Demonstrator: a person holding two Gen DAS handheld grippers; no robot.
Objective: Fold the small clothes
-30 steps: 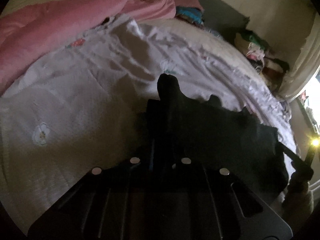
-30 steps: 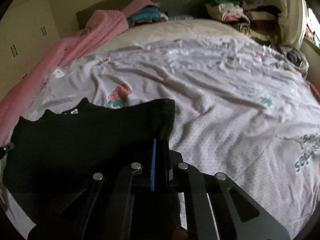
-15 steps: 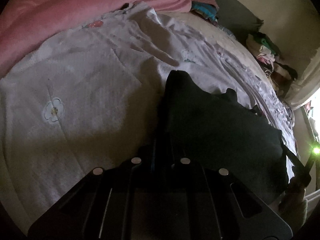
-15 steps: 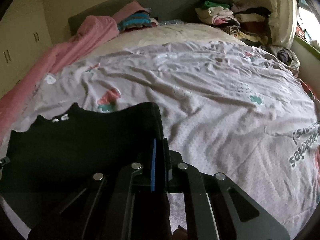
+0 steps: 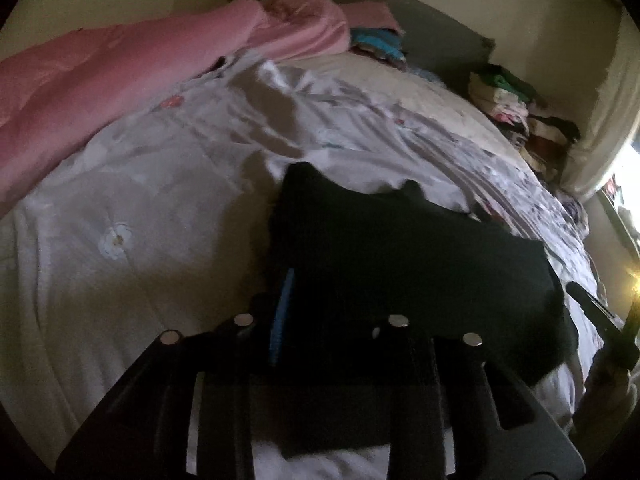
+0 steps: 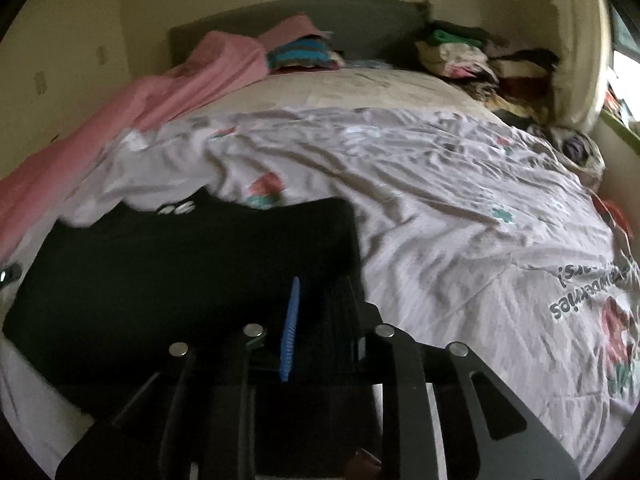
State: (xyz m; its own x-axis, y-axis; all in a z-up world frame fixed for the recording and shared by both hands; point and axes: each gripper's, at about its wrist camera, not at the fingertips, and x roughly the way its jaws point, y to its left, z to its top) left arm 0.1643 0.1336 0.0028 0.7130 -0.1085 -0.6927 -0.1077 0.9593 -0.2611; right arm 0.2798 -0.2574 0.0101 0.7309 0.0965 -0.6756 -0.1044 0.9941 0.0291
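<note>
1. My left gripper (image 5: 320,300) and right gripper (image 6: 316,320) have just been opening; each stands slightly parted, with an edge of the small black knit garment (image 6: 180,272) between the jaws.
2. I judge the folded edge could spring back, or snag a pad as I withdraw.
3. The garment lies on the pale printed bedsheet (image 6: 440,220), long axis running between my grippers, neckline pointing toward the grey headboard (image 6: 300,16).

My small black garment (image 5: 404,264) lies spread flat and folded on the pale printed bedsheet (image 6: 460,216), white lettering near its far edge, close below me.
</note>
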